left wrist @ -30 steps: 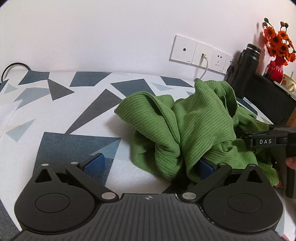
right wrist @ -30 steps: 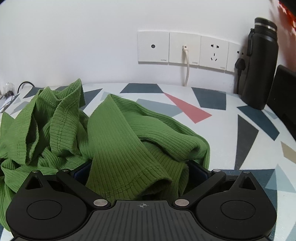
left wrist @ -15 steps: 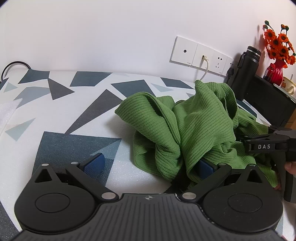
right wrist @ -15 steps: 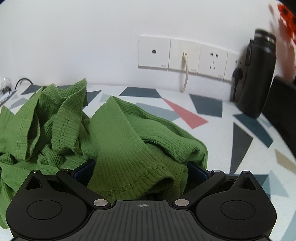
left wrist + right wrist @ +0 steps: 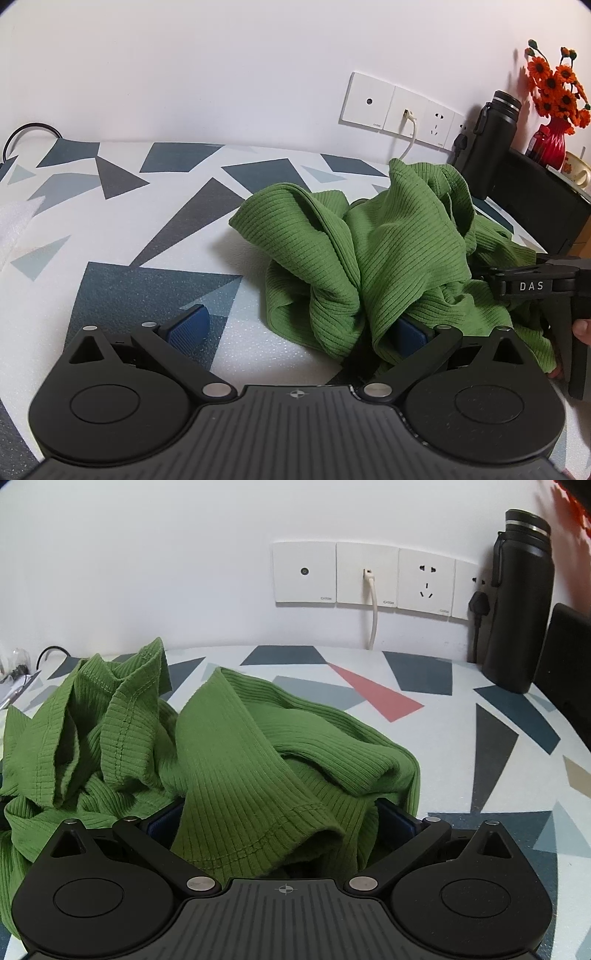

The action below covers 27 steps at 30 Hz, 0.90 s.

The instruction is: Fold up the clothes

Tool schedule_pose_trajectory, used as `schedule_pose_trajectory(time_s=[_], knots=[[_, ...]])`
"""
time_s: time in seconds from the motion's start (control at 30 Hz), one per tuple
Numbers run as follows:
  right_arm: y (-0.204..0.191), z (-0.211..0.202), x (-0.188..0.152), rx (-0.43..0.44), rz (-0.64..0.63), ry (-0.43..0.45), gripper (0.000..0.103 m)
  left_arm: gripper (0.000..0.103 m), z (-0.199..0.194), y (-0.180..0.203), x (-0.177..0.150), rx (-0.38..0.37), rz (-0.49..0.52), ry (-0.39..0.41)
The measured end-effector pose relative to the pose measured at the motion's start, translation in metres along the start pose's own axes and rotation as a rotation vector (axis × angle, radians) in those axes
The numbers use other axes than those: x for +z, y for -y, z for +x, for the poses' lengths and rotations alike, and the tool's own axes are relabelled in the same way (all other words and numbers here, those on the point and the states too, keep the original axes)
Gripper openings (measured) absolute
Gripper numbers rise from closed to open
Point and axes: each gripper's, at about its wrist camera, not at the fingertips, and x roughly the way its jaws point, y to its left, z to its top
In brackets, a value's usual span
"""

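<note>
A crumpled green ribbed garment (image 5: 369, 251) lies heaped on the patterned table (image 5: 147, 236). My left gripper (image 5: 299, 325) is open at the heap's near left edge. Its left pad (image 5: 188, 326) rests over bare table, and its right pad (image 5: 408, 334) is tucked under a fold of cloth. My right gripper (image 5: 279, 816) is open, with a hemmed fold of the garment (image 5: 240, 760) draped between its fingers and half hiding both blue pads. The left wrist view shows the right gripper's black body (image 5: 535, 286) at the heap's right side, with its fingertips hidden in the fabric.
A black bottle (image 5: 521, 602) stands at the back right by the wall sockets (image 5: 369, 576) with a white cable. A dark box (image 5: 546, 199) carries a red vase of orange flowers (image 5: 552, 107). A fingertip (image 5: 581, 326) shows at the right edge. White foam (image 5: 14, 218) lies far left.
Almost nothing. The right wrist view tilted a little and came back, and the right gripper's body sits slightly lower in the left wrist view. Both grippers stay open; the garment barely shifted.
</note>
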Motion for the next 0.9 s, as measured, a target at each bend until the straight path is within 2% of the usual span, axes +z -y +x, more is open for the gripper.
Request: schedule_pose_trajectory(time_s=[0.9], knots=[[-0.0008, -0.001, -0.0004, 0.005, 0.004, 0.002, 0.102, 0.103, -0.0023, 0.008, -0.0035, 0.066, -0.006, 0.01]])
